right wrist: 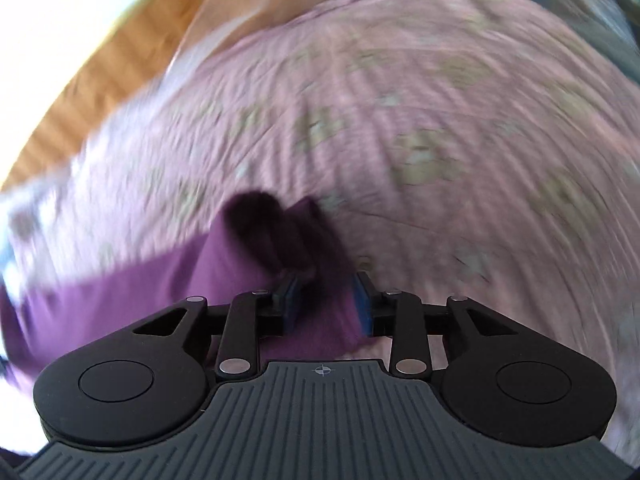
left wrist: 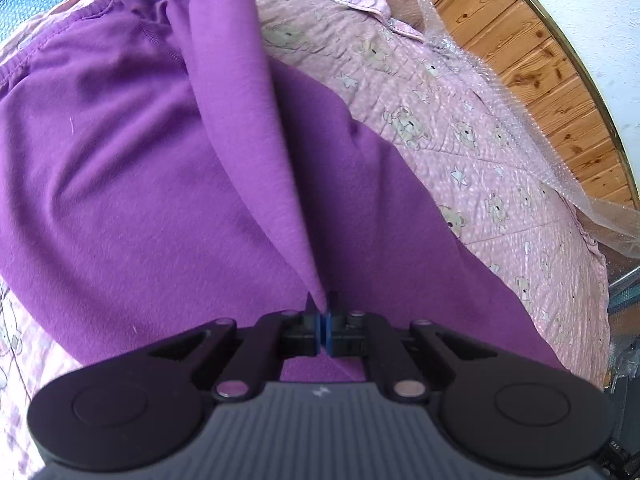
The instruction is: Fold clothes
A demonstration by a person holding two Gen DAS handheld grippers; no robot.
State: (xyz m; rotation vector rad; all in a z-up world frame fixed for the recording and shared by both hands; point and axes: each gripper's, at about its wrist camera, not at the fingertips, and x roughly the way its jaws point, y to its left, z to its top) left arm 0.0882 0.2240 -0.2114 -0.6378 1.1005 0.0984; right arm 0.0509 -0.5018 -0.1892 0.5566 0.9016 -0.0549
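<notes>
A purple garment [left wrist: 120,168] lies spread on a pink bedspread [left wrist: 460,128] printed with teddy bears. My left gripper [left wrist: 325,316] is shut on a corner of the garment, and a fold of purple cloth [left wrist: 240,100] rises from its blue pads up to the top of the view. The right wrist view is smeared by motion. In it my right gripper [right wrist: 327,300] has its blue pads apart, with a bunched end of the purple garment [right wrist: 120,284] lying loosely between them over the pink bedspread [right wrist: 420,120].
Wooden boards [left wrist: 520,48] and a white wall [left wrist: 592,20] run along the bed's far right side. A strip of clear bubble wrap [left wrist: 500,96] lies along that edge of the bedspread. Wood [right wrist: 100,76] also shows at the upper left of the right wrist view.
</notes>
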